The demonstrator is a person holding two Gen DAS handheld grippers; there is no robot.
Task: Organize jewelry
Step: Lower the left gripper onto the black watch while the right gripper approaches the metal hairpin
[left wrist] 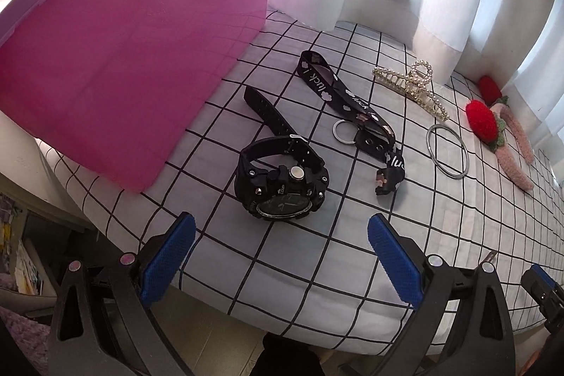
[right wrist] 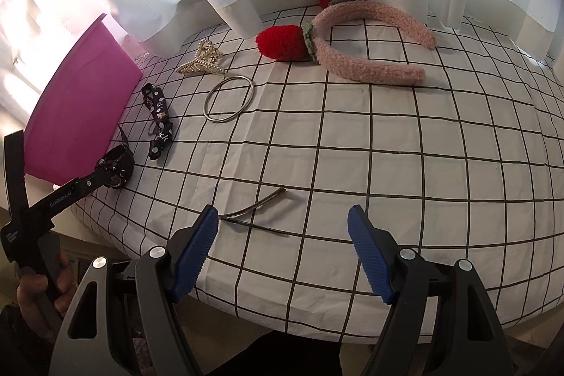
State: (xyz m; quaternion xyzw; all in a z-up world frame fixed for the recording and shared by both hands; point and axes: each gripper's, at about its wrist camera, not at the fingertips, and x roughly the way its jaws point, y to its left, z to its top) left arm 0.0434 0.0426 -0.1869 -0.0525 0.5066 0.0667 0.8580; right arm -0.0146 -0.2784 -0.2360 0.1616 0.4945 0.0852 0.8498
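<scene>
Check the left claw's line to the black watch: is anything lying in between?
Nothing visible does. The left claw is open, with only bare checked tablecloth between its pads and the black watch. The printed lanyard and its key ring lie beyond the watch, off that line.

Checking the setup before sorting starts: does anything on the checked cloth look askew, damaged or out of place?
Nothing looks damaged. The black watch, lanyard, pearl hair claw, metal bangle, strawberry headband and thin hairpin lie loosely scattered, none in the pink box. The hairpin sits alone near the edge.
</scene>
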